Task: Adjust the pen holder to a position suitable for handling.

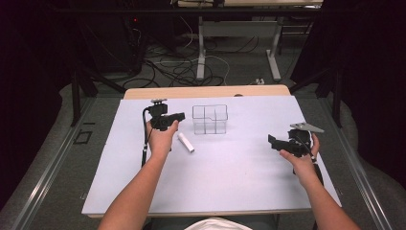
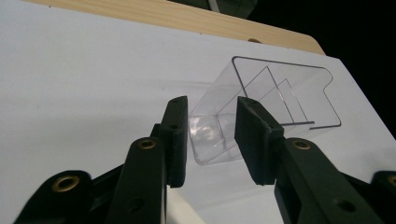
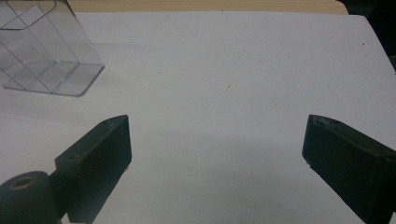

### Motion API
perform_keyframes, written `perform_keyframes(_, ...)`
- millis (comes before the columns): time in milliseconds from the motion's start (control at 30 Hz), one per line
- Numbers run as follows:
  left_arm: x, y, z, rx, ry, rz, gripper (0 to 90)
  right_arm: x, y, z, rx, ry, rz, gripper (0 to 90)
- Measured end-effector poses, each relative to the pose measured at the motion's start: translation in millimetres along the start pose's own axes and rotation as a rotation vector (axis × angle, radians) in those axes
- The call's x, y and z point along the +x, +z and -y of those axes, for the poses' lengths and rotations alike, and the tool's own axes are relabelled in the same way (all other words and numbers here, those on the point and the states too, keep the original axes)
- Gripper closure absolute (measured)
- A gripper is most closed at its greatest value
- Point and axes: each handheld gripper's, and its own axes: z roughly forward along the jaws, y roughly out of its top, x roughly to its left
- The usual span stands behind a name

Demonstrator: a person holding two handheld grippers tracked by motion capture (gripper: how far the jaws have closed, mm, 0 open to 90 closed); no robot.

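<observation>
My forearms are bare below a white shirt. Both tongs are matte black: the left tongs (image 1: 178,116) trail a black cable, with brass-ringed screw holes on the arms; the right tongs (image 1: 274,142) carry a grey three-cornered plate

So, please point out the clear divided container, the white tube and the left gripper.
clear divided container (image 1: 209,119), high view, on its front wall.
white tube (image 1: 186,143), high view, on the middle of its body.
left gripper (image 2: 211,135), left gripper view, midway between its fingertips.
</observation>
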Motion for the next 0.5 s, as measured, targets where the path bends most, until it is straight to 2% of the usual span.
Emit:
perform_keyframes(100, 3.5, -5.6, 3.1, -0.011, 0.000, 0.003, 57.9, -0.1, 1.0, 0.8, 0.003, 0.006, -0.001, 8.3)
perform_keyframes(167, 6.7, -12.2, 5.7, -0.019, 0.011, 0.016, 56.0, -0.3, 1.5, 1.4, 0.005, 0.004, 0.004, 8.6)
perform_keyframes(267, 8.1, -16.4, 7.6, -0.022, 0.026, 0.012, 52.8, 0.2, 0.3, 0.9, 0.001, 0.011, 0.014, 10.9)
perform_keyframes(333, 9.0, -20.2, 9.9, -0.028, 0.046, 0.007, 49.9, 0.6, -0.3, 0.8, 0.001, 0.010, 0.012, 11.0)
perform_keyframes(367, 9.8, -24.2, 13.3, -0.051, 0.063, 0.000, 48.7, 0.3, -0.4, 0.8, -0.001, 0.004, 0.010, 11.1)
perform_keyframes(500, 11.7, -30.1, 18.0, -0.062, 0.087, -0.004, 43.6, 1.2, -1.6, 0.1, -0.004, -0.007, 0.009, 13.0)
